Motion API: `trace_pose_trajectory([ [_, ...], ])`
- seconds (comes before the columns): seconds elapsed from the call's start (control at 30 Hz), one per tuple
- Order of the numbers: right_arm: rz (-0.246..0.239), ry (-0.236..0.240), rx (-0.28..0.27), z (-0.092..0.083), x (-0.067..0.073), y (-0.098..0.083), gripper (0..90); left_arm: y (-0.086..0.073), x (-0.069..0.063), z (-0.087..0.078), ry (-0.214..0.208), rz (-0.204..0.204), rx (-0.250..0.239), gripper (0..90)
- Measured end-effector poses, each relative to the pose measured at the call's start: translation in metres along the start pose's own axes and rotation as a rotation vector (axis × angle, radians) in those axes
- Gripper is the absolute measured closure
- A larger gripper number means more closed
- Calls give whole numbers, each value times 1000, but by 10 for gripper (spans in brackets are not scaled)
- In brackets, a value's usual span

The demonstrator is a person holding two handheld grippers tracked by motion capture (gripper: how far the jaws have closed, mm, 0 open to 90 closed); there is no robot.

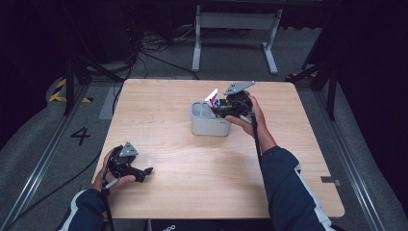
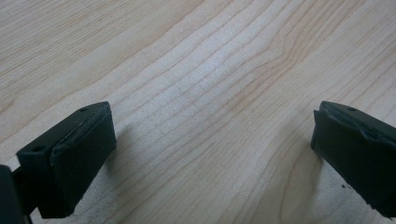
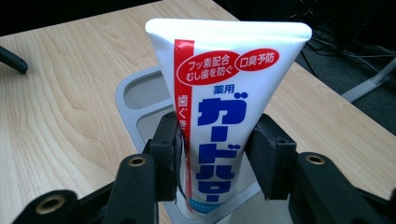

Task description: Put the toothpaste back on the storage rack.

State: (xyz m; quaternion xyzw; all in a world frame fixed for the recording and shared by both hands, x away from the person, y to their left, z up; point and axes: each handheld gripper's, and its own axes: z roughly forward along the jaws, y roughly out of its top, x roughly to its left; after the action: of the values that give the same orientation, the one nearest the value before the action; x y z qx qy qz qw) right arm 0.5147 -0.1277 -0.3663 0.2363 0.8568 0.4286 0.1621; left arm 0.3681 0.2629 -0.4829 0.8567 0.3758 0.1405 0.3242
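The right hand-held gripper (image 3: 215, 154) has a toothpaste tube (image 3: 224, 107) between its two black jaws. The tube is white with a red stripe and blue writing. It stands almost straight up, with its flat crimped end at the top and its lower end down in a grey holder (image 3: 140, 93) that has more than one box in it. So the tube's long way runs up and down, and the jaws sit on either side of it, about halfway up.

In the right gripper view the left jaw touches the tube's red edge. The right jaw is just beside the other edge, and I cannot tell if it presses on it. The grip looks loose, as if the tube may now rest in the holder by itself, but I cannot be sure.

In the high view the holder (image 1: 210, 126) sits near the middle of the desk (image 1: 159, 101), and the right hand-held gripper (image 1: 226, 108) is over its right side, with the tube (image 1: 212, 97) sticking up.

The left hand-held gripper (image 1: 144, 172) rests low on the desk near the front left edge, well apart from the holder. Its jaws are spread wide with nothing between them, just bare wood.

The right hand is much nearer to the tube. I think the next move is to let go fully and lift away without tipping the tube.
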Motion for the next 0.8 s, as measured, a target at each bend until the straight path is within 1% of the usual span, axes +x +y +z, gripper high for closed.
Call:
trace_pose_trajectory([
  [0.1, -2, 0, 8, -1, 0, -1, 574, 0, 0, 0, 0, 0, -1, 3],
  [0.43, -6, 11, 4, -3, 1, -2, 560, 0, 0, 0, 1, -1, -1, 3],
  [0.6, -3, 44, -2, -1, 4, -2, 560, 0, 0, 0, 1, 0, -1, 3],
  [0.67, -5, 38, -20, -4, 5, -1, 557, 0, 0, 0, 0, 0, -1, 3],
  [0.8, -10, 29, -16, -6, 5, 0, 552, 0, 0, 0, 0, 0, 0, 3],
])
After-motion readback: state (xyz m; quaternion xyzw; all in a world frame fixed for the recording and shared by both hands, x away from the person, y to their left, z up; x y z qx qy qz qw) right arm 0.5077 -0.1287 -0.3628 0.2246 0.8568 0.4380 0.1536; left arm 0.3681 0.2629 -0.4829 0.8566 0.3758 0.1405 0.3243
